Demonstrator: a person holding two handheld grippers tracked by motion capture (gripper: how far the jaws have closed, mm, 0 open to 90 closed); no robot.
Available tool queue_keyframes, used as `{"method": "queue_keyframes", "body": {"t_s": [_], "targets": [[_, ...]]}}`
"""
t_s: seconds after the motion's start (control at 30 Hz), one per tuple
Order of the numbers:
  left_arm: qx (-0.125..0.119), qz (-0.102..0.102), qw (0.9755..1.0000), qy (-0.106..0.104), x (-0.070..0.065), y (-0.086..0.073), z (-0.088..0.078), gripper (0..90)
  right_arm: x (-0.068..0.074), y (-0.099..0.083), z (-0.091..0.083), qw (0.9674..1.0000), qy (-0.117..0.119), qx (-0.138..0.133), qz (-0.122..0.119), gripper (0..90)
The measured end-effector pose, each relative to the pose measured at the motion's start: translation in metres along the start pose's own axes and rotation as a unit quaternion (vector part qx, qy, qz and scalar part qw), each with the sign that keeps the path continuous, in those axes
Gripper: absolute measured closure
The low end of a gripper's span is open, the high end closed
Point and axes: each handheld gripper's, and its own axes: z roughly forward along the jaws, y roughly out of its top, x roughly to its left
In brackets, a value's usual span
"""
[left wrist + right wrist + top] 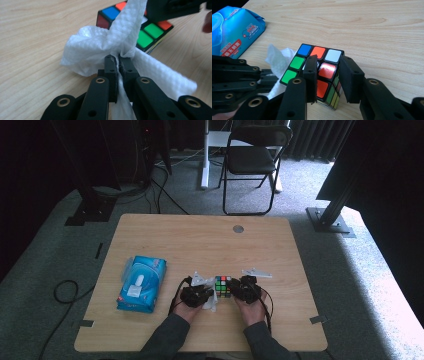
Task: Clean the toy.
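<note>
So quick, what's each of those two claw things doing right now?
Left gripper: shut on the white wipe.
Right gripper: shut on the puzzle cube, which rests on the table.

The white wipe hides part of the cube; the wipes pack is cropped.

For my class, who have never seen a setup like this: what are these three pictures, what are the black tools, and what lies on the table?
A person sits at a wooden table, holding a hand-worked black two-jaw gripper in each hand. The high view looks down from above; each of the other views comes from a camera riding on one gripper. The left gripper is shut on a white wet wipe. The right gripper is clamped on one corner of a Rubik's cube standing on the table. A blue pack of wet wipes lies to the left.
</note>
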Motion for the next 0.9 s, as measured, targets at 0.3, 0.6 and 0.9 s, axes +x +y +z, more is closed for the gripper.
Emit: {"method": "queue_keyframes", "body": {"t_s": [0.3,0.6,0.9], "targets": [[0.019,0.005,0.9997,0.016,0.000,-0.002,0.009,86.4,0.000,0.000,0.000,1.0000,0.001,-0.002,-0.006,68.1],[0.005,-0.006,0.9999,0.011,0.008,0.001,0.002,86.4,-0.002,0.001,0.000,1.0000,0.006,0.001,-0.006,68.0],[-0.023,-0.013,0.9993,0.027,0.021,0.014,-0.012,86.4,0.002,0.001,0.001,0.9991,0.031,0.013,-0.026,69.6]]}}
